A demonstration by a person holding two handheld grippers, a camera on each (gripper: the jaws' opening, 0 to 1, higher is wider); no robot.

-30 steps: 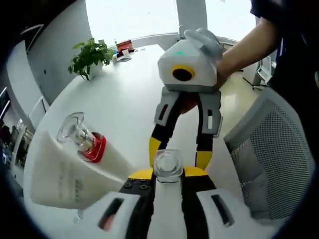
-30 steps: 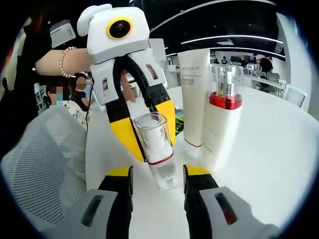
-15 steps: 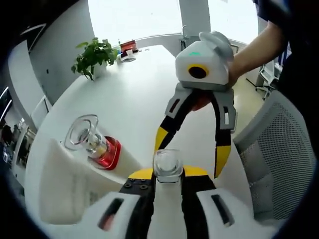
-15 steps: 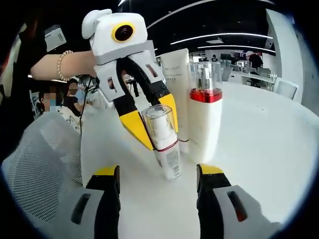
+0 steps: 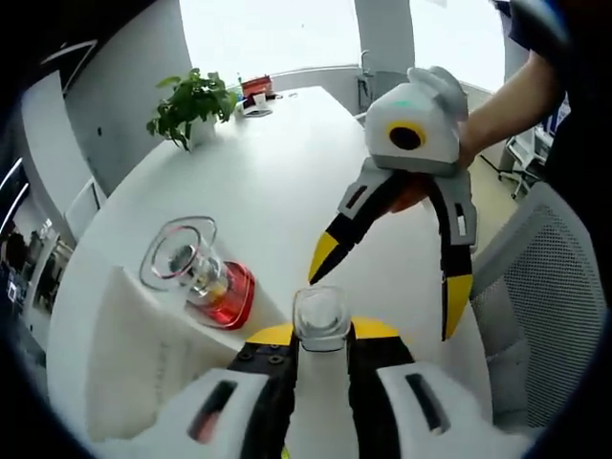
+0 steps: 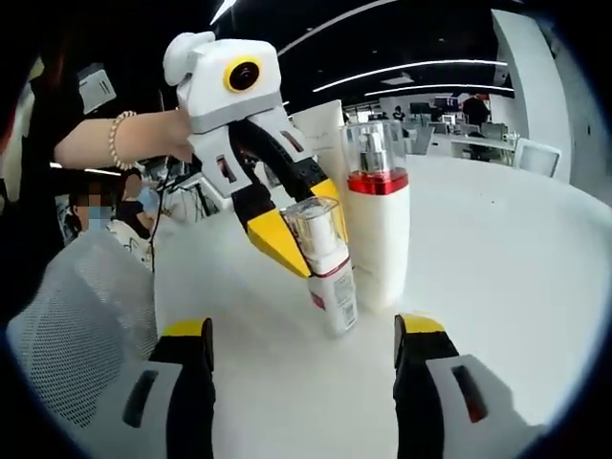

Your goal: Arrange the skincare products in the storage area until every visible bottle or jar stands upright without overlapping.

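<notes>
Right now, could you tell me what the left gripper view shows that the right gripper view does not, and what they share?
Left gripper view alone: a potted plant at the far end of the white table, and the right gripper seen from the front, open.

Right gripper view alone: the left gripper seen from outside, shut on the small clear-capped bottle, which leans; a tall white tube behind; a mesh chair.

Both: the small clear-capped bottle and the upright red-collared pump bottle.
</notes>
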